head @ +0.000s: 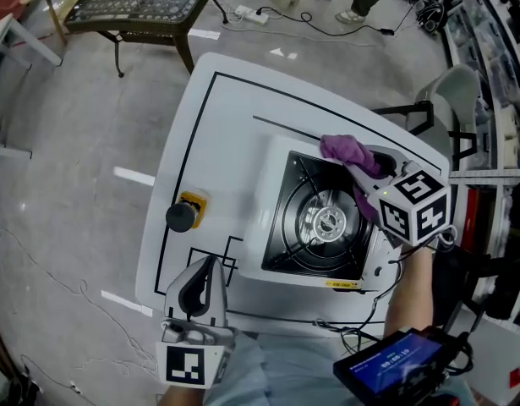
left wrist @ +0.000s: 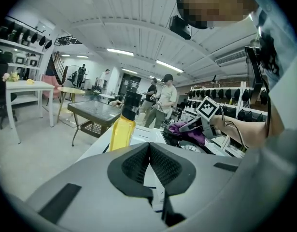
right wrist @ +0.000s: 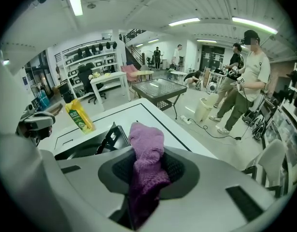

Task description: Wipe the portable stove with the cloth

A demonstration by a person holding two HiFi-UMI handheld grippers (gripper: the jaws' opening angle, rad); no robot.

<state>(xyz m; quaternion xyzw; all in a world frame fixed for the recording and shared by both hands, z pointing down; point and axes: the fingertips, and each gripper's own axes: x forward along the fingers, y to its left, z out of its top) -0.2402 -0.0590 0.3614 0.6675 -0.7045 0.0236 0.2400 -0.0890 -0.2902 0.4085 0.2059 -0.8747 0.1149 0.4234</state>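
The portable stove, white with a black burner well, stands on the white table. My right gripper is shut on a purple cloth at the stove's far right corner. In the right gripper view the cloth bulges out between the jaws of that gripper, above the stove. My left gripper hovers over the table's near left edge, apart from the stove, its jaws shut with nothing between them. From the left gripper view the cloth shows far off.
A yellow bottle with a black cap stands on the table left of the stove. A glass-topped side table and floor cables lie beyond. A grey chair is at the right. People stand in the background. A screen device hangs near my body.
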